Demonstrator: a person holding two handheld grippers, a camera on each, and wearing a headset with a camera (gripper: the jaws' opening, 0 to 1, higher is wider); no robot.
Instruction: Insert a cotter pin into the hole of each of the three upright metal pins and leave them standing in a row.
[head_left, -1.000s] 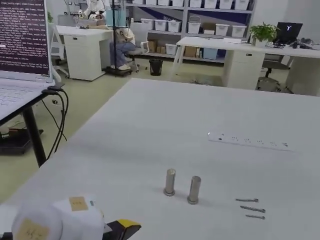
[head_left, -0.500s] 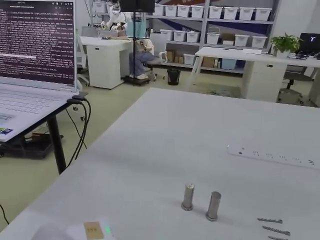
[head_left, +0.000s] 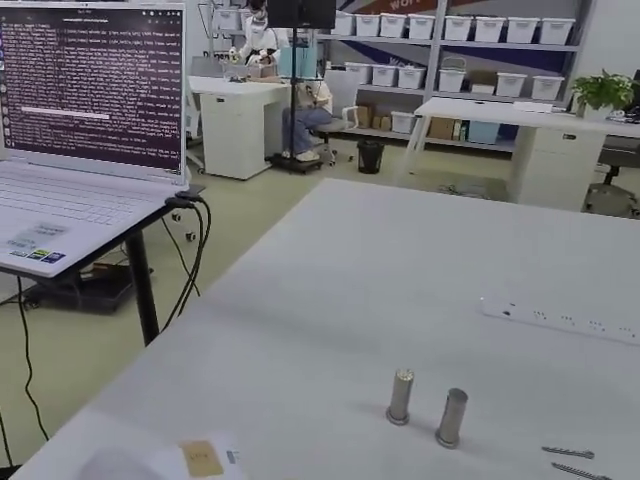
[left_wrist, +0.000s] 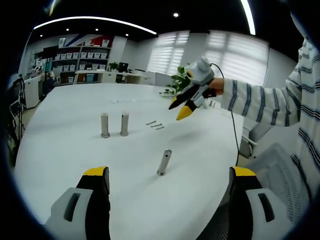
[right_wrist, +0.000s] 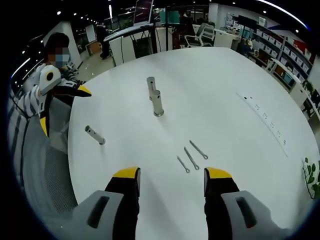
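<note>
Left gripper (left_wrist: 169, 181): I have these jaws spread wide with nothing between them, at the near edge of the white table (left_wrist: 60, 150). In the right gripper view I see it (right_wrist: 62, 107) just off the table's side, yellow tips far apart.
Right gripper (right_wrist: 172, 175): the jaws are parted to a middling gap and empty, over the table and just short of the cotter pins. In the left gripper view it (left_wrist: 181, 107) hangs in the air above the table, carried by a hand in a striped sleeve (left_wrist: 250, 97).
Paired pins: a silver cylindrical metal pin (head_left: 401, 396) stands upright on its flanged base, and a second silver pin (head_left: 452, 417) stands just beside it.
Third silver pin (left_wrist: 164, 162): it stands alone, well apart from the pair and nearer my left gripper. It leans in both fisheye views (right_wrist: 94, 135), so I cannot tell whether it is truly upright.
Three thin grey cotter pins (right_wrist: 191, 158): they lie flat, side by side on the table, apart from every pin.
Surroundings: a white power strip (head_left: 560, 320) lies farther back on the table, and an open silver laptop (head_left: 60, 215) sits on a side stand.
</note>
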